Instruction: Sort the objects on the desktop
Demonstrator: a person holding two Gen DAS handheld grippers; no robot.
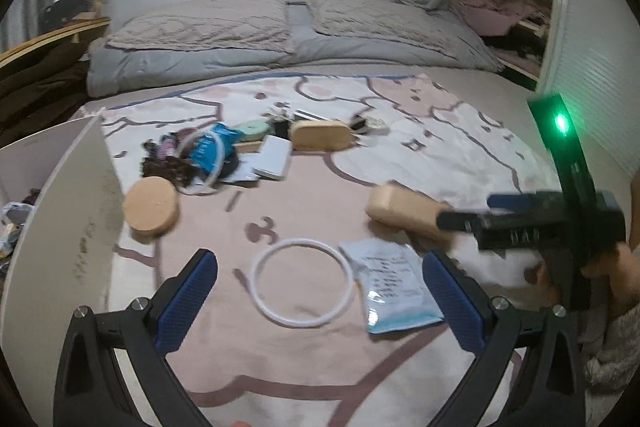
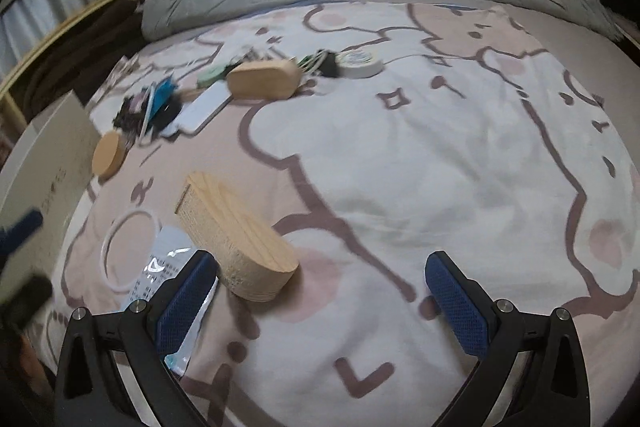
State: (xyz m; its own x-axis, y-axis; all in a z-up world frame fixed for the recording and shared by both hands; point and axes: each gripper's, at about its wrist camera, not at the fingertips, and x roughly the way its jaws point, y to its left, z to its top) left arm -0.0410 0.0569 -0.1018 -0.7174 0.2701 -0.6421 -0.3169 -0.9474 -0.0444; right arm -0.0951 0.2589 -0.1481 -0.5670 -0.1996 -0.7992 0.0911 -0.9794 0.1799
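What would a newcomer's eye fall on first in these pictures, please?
Probably the wooden block lying on the cartoon blanket, just ahead of the open right tongs. Next, the white ring and a plastic packet between the open left tongs, then the clutter pile farther back.

A pale tan wooden oval box (image 2: 240, 239) lies on the pink-and-white cartoon-print blanket (image 2: 440, 167). Beside the box, a thin white plastic ring (image 1: 302, 282) and a white, teal-edged foil packet (image 1: 394, 287).

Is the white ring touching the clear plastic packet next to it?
Cannot tell. In the left wrist view the white ring and the plastic packet meet edge to edge, with no plain gap or overlap; the right wrist view is blurred there.
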